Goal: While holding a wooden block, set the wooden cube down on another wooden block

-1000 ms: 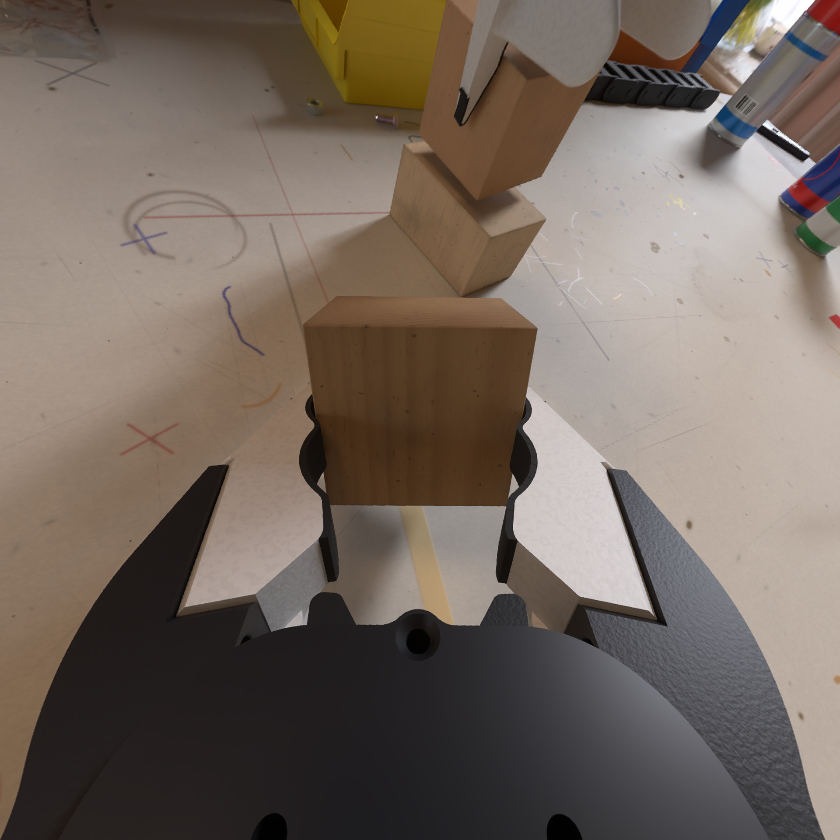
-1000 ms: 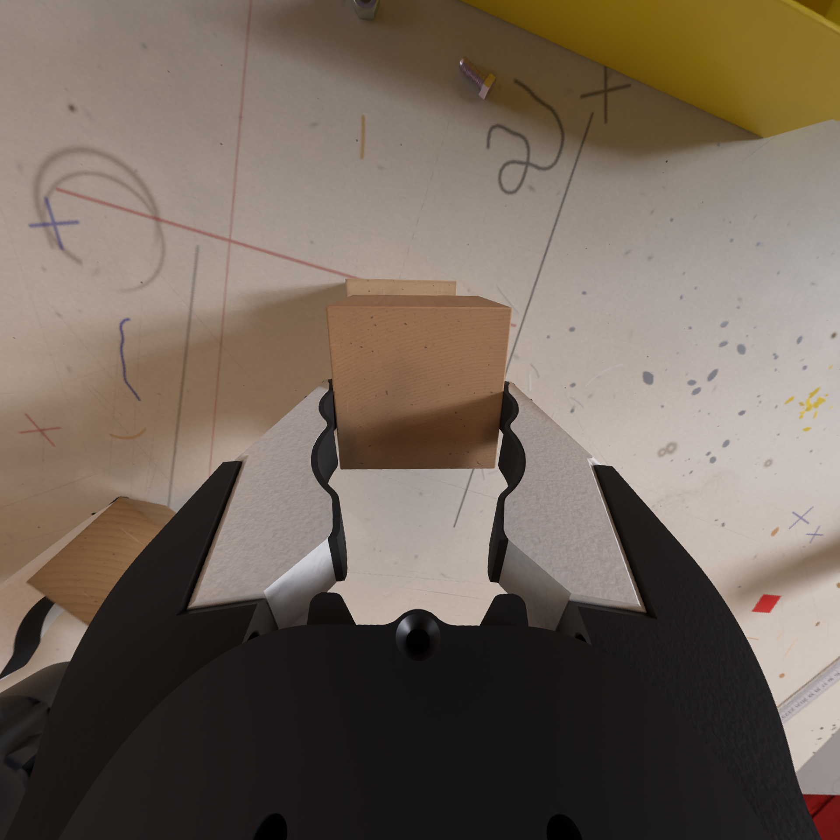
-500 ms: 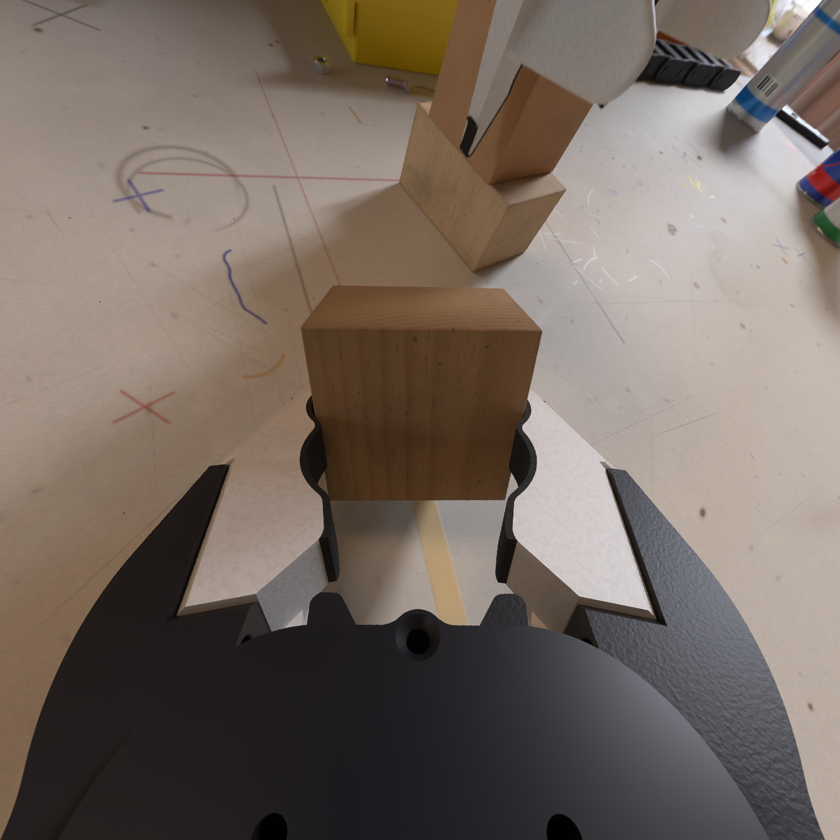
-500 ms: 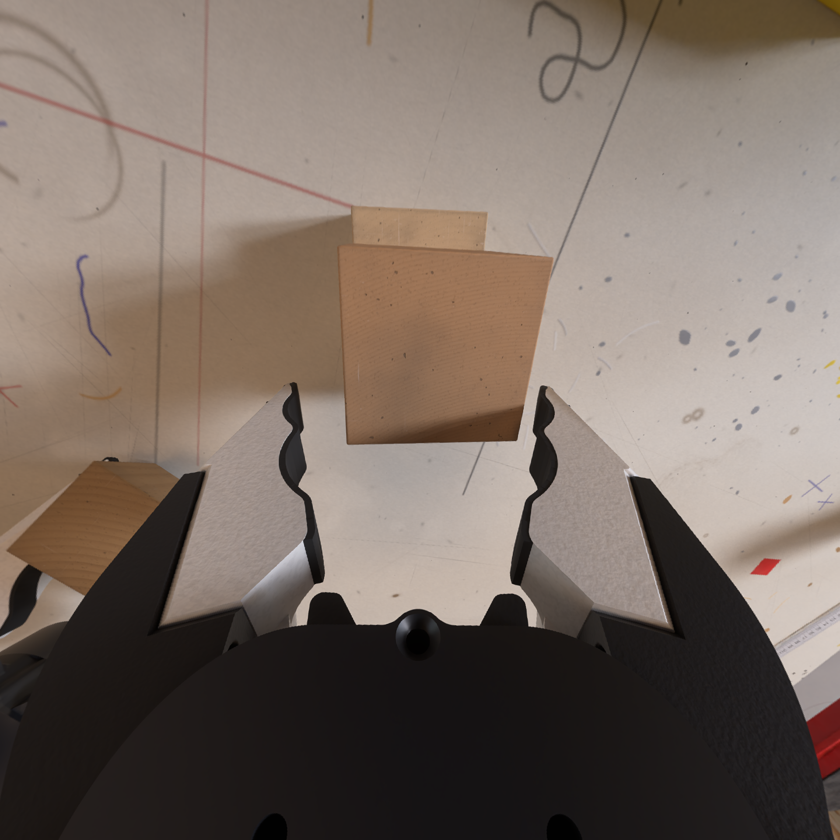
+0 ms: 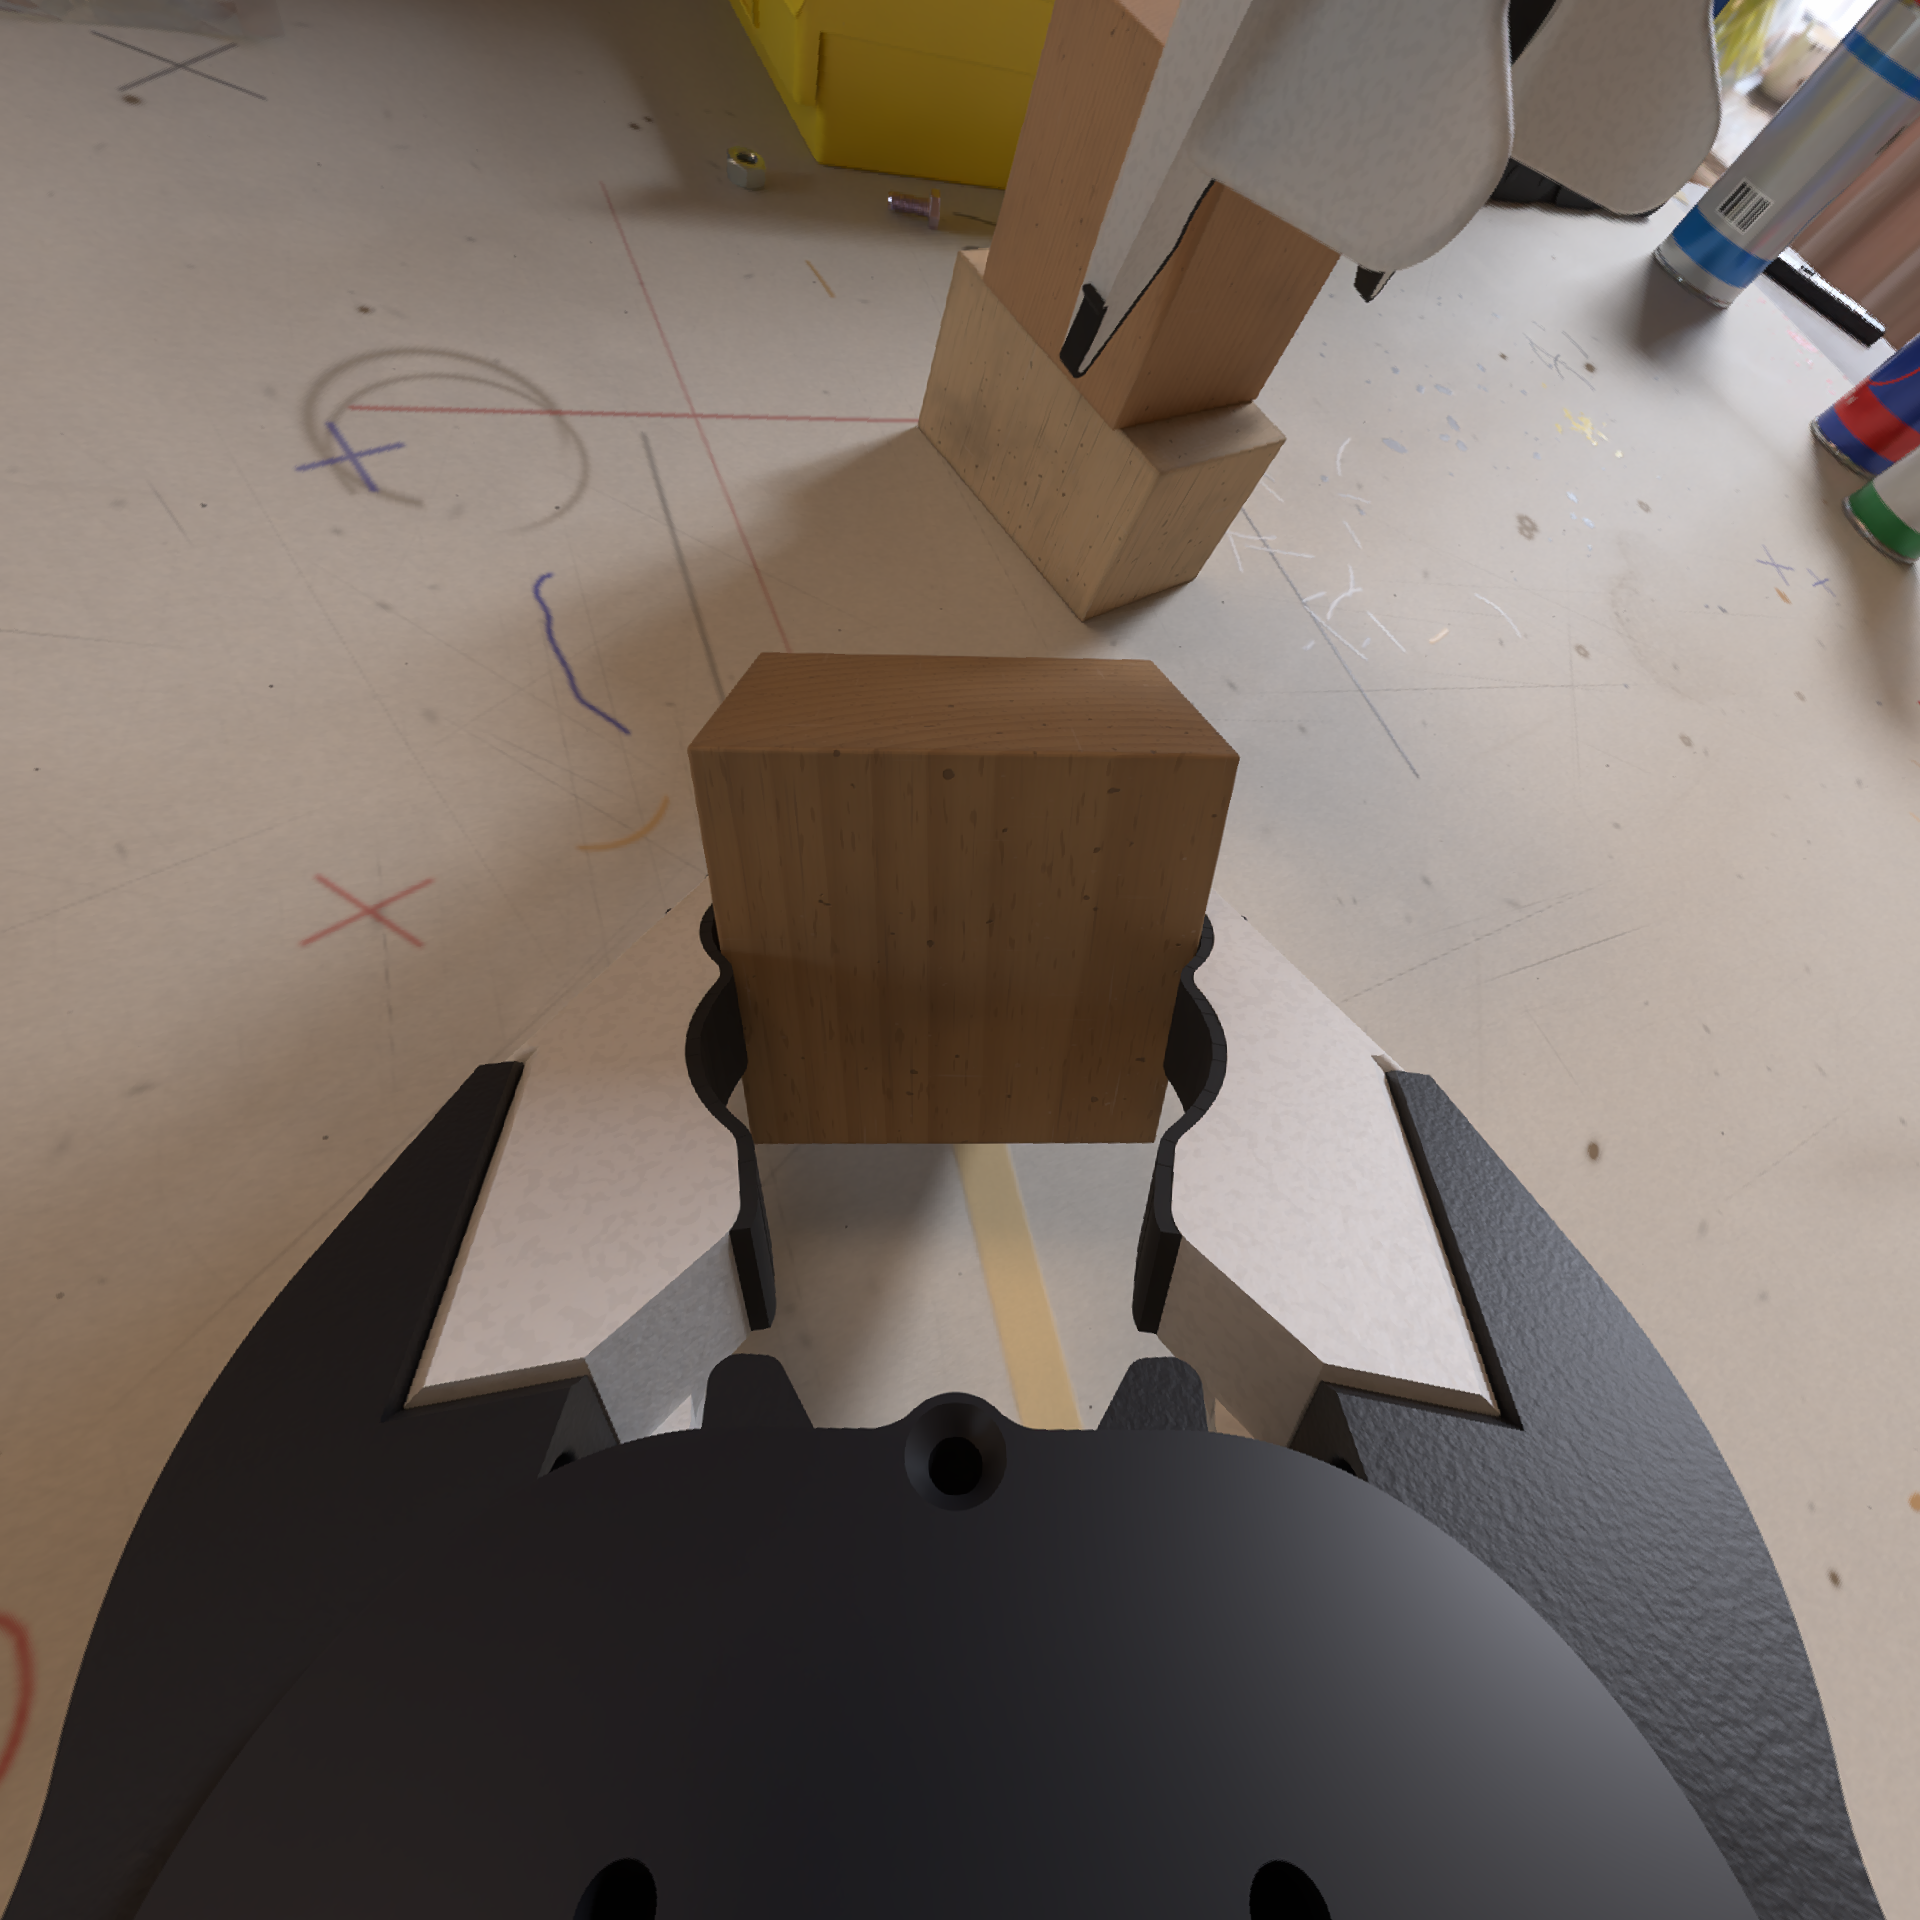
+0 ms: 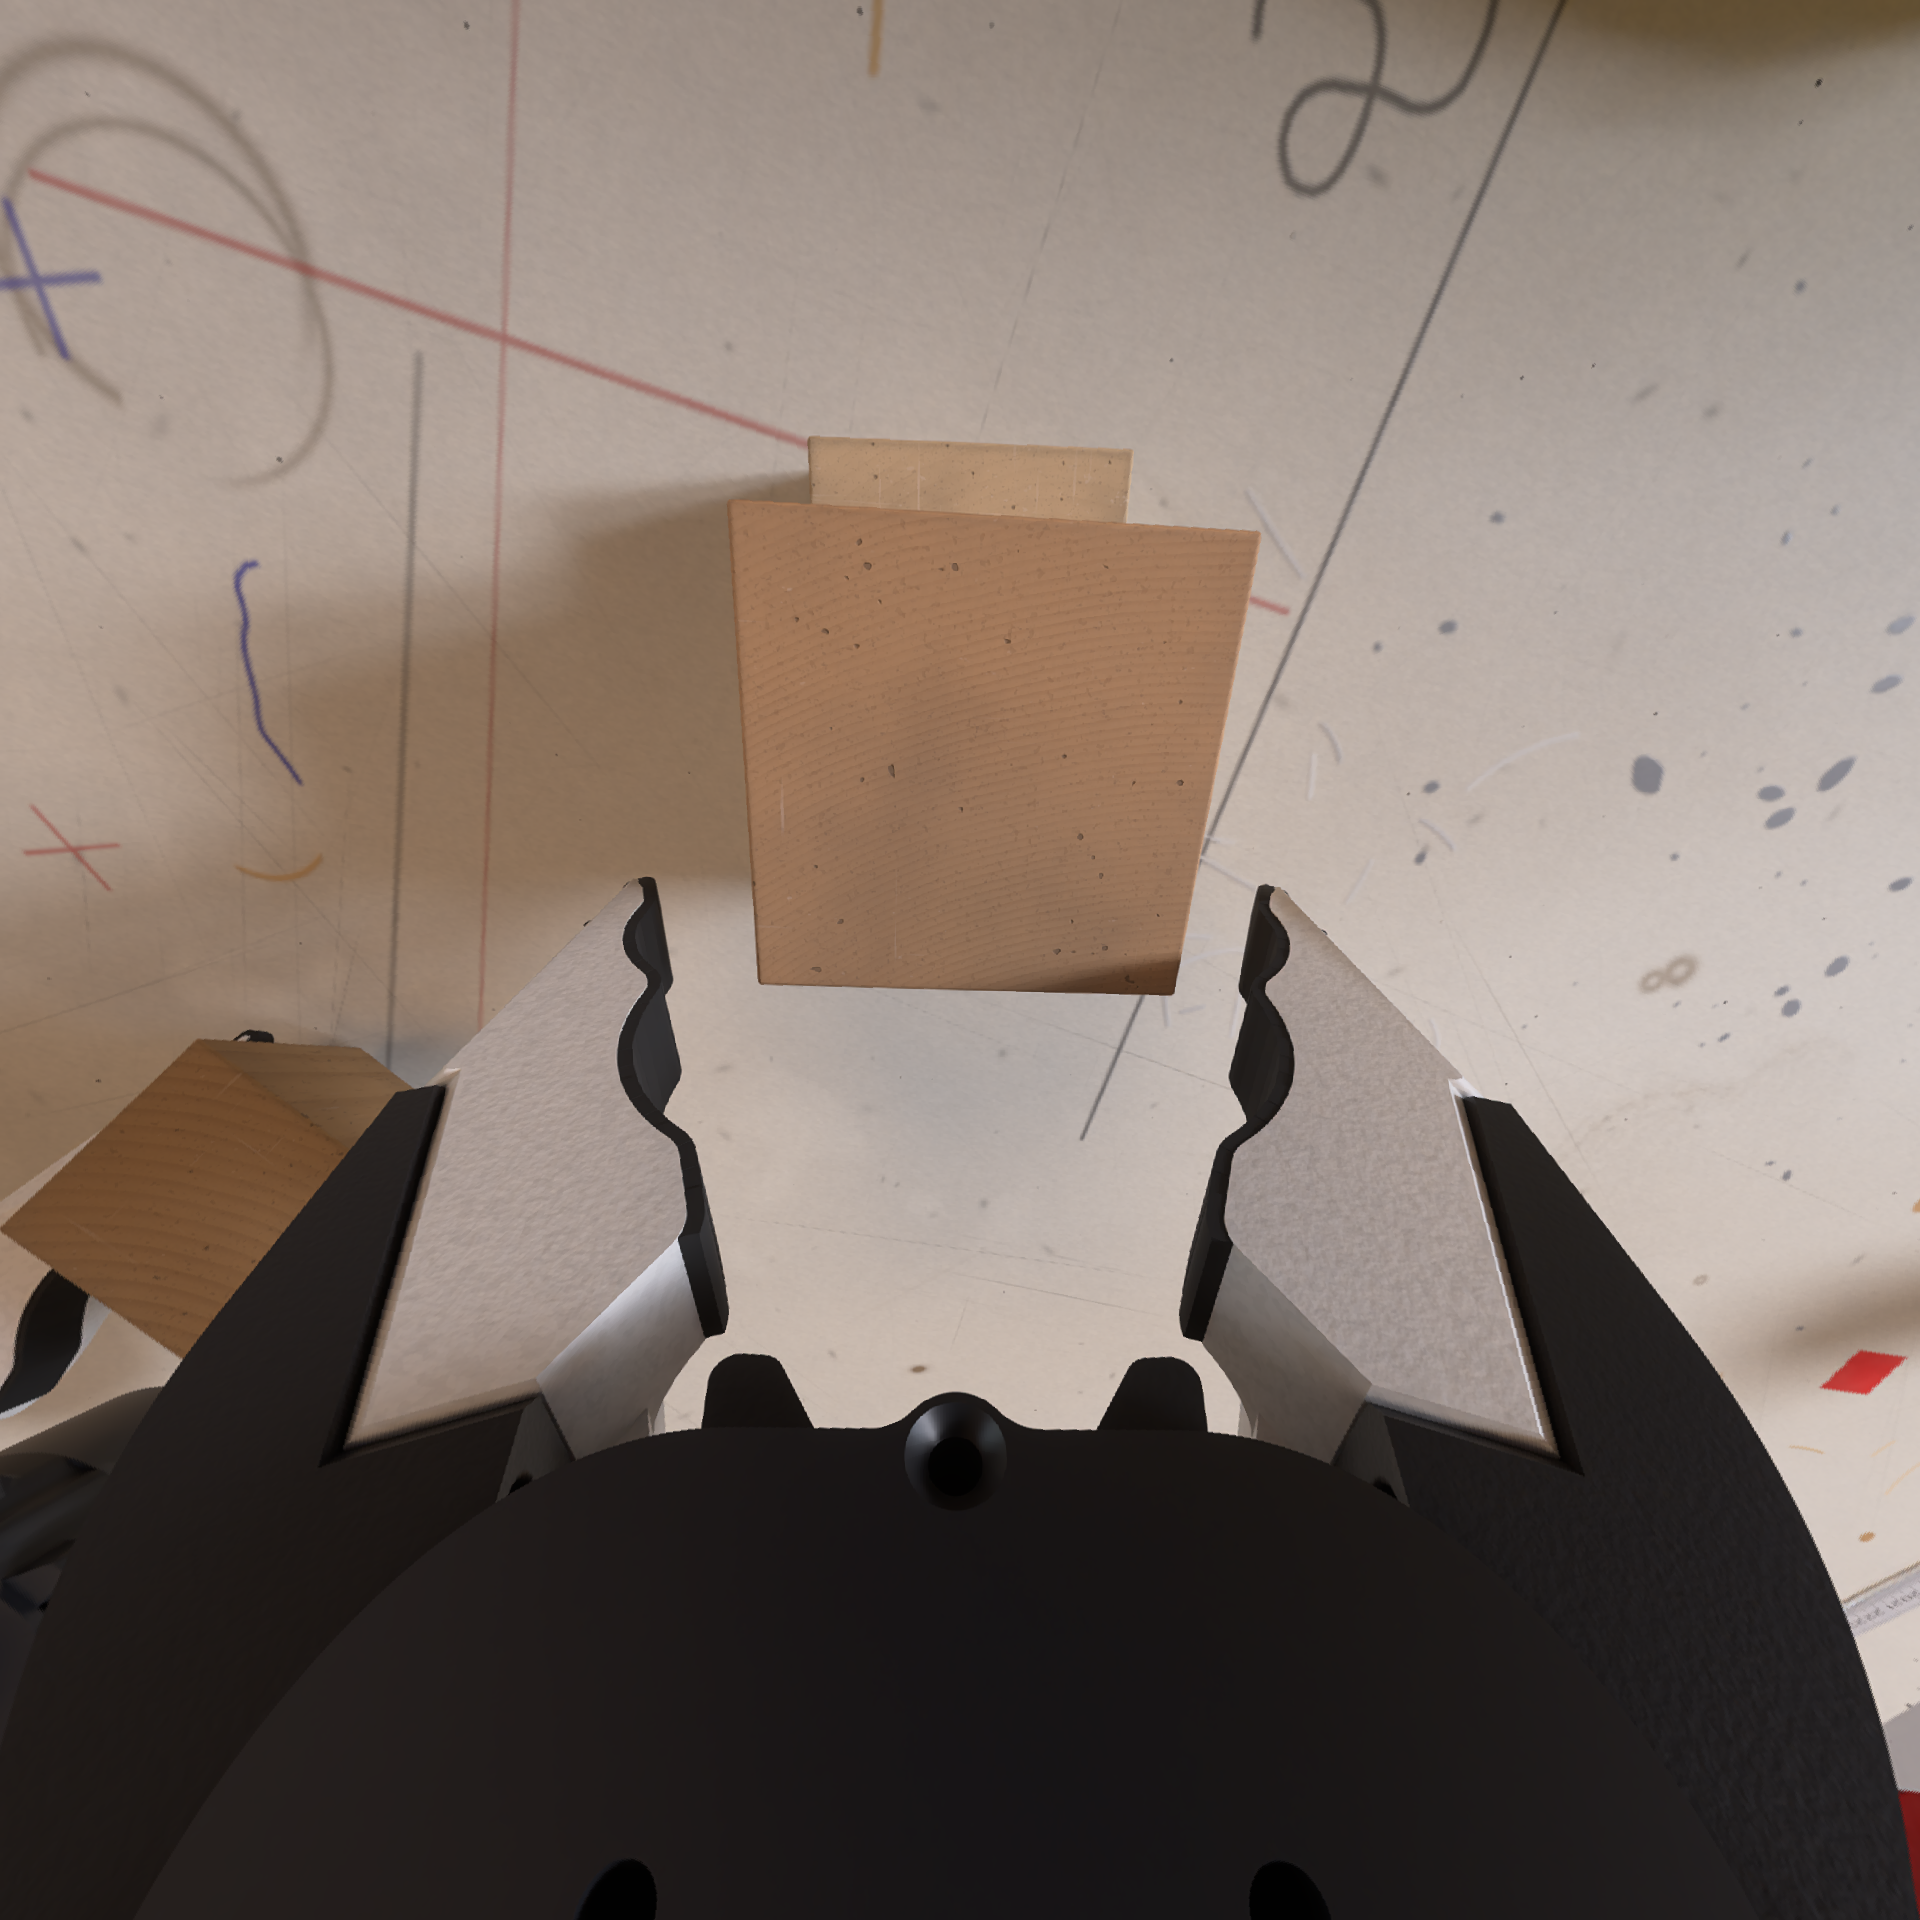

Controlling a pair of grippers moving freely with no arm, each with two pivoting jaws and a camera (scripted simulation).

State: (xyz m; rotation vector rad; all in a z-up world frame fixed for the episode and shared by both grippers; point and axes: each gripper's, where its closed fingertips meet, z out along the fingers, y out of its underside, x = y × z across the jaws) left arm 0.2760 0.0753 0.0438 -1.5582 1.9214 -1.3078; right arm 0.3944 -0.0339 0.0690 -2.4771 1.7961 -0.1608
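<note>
The left tool (image 5: 956,1023) is pinching a dark brown wooden block (image 5: 961,914) between its two wavy black pads, one pad pressed to each side face; the block stands upright above the pale, scribbled work surface (image 5: 312,675) and is clear of it. In the right wrist view the same block (image 6: 177,1184) shows at the lower left edge, tilted, half behind that view's own finger.

The right tool (image 6: 956,940) is spread wide, pointing almost straight down. Its white fingers (image 6: 540,1164) stand apart from the mid-brown wooden cube (image 6: 982,748), with bare surface showing in the gap on either side. The cube sits on top of a paler, light-tan wooden block (image 6: 966,478), of which only a thin strip shows past the cube's far edge from above.

From the left wrist view the stack stands toward the far edge of the surface, right of centre: the pale block (image 5: 1081,488) rests flat on the surface, and the cube (image 5: 1195,312) stands on it, set back so that a ledge of the lower block's top shows at the front right. The right tool (image 5: 1226,312) hangs over the stack, one finger tip low beside the cube's near face.

A yellow plastic bin (image 5: 894,83) stands at the far edge, with a small metal nut (image 5: 745,166) and a short bolt (image 5: 914,208) lying just before it. Coloured spray cans (image 5: 1766,177) stand along the right edge, near the far right corner.
</note>
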